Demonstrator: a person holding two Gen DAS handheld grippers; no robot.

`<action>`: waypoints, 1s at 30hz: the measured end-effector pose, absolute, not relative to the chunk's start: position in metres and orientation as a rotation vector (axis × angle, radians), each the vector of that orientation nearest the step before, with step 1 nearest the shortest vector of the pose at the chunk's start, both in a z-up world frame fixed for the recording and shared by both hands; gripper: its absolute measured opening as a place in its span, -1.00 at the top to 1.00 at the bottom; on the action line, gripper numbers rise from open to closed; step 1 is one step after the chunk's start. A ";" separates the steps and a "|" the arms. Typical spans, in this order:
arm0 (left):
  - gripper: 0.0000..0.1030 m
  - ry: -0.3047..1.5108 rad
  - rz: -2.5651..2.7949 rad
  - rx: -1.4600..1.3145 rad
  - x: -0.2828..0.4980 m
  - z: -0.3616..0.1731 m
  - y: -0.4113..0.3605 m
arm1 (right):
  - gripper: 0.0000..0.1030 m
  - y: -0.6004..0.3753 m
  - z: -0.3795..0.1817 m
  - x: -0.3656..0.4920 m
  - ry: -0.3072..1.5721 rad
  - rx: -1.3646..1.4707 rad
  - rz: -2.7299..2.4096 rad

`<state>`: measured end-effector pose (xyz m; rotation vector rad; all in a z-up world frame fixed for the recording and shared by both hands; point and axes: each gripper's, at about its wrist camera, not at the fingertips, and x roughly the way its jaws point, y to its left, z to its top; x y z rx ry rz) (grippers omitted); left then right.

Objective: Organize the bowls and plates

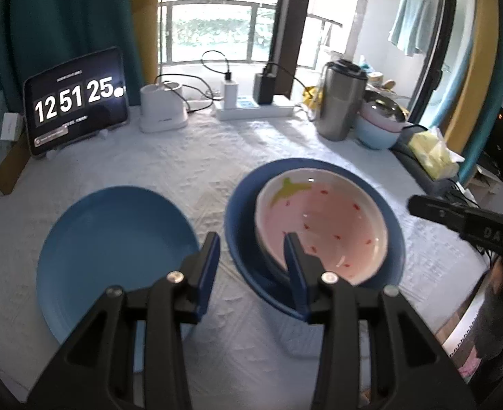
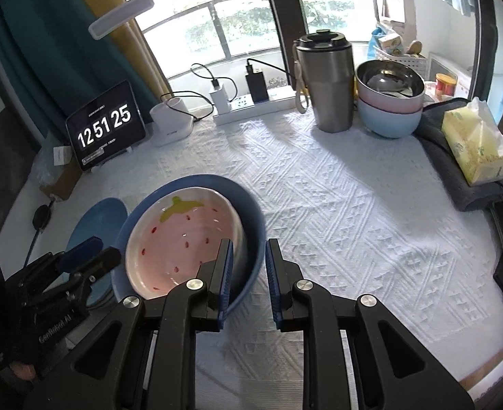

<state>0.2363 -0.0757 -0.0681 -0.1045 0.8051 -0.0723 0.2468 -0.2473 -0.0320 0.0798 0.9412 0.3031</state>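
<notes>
A pink strawberry bowl sits inside a dark blue deep plate on the white tablecloth. To its left lies a light blue plate. My left gripper is open and straddles the dark plate's near-left rim. One finger is over the bowl, the other outside, and cloth shows between the outer pad and the rim. My right gripper hovers by the dark plate's right side. Its jaws stand narrowly apart and hold nothing.
Along the back stand a tablet clock, a white holder, a power strip with chargers and a steel tumbler. Stacked pink and blue bowls follow. A tissue pack lies on a grey pouch at the right edge.
</notes>
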 end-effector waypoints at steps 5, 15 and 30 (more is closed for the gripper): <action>0.21 0.815 -0.054 -0.105 0.242 -0.074 -0.073 | 0.58 -0.261 -0.037 0.250 0.944 0.108 0.286; 0.20 0.823 -0.026 -0.121 0.249 -0.079 -0.067 | 0.57 -0.273 -0.055 0.259 0.981 0.146 0.289; 0.20 0.848 -0.024 -0.126 0.261 -0.089 -0.062 | 0.52 -0.262 -0.065 0.267 1.011 0.170 0.348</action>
